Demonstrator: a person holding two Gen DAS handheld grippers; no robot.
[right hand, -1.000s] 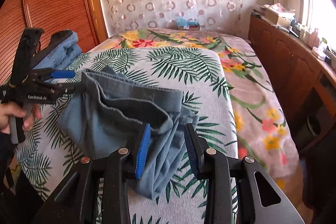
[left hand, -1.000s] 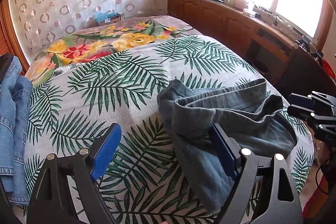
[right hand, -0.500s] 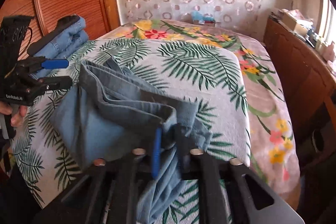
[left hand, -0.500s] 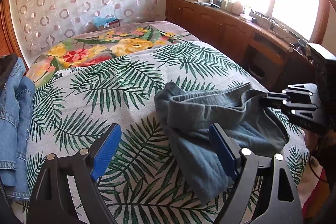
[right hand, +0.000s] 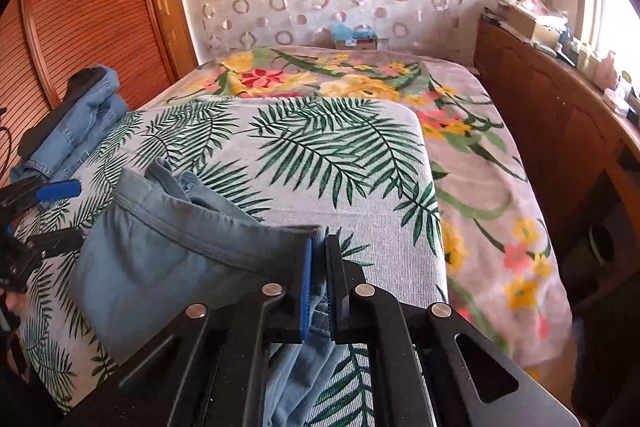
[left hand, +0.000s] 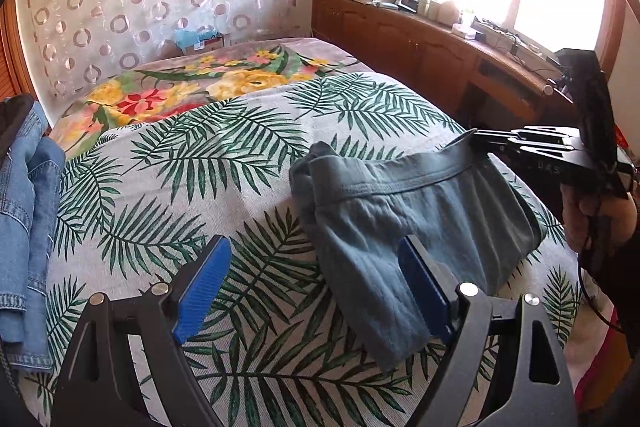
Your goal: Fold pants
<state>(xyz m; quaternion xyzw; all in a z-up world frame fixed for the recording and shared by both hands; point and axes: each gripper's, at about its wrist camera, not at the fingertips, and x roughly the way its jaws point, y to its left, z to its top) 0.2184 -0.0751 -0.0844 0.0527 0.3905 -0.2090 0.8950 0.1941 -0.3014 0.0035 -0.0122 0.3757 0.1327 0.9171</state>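
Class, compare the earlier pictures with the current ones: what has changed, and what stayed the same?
The right gripper closed on the waistband of the grey-blue pants and lifted that edge. The left gripper stayed open and held nothing; the folded jeans did not move.

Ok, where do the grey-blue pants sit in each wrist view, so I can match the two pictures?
Left wrist: grey-blue pants right of centre, waistband stretched toward the right tongs at the right edge.
Right wrist: pants lower left, waistband corner pinched in the right tongs at bottom centre.
Shared landmark: folded denim at the bed's left side.
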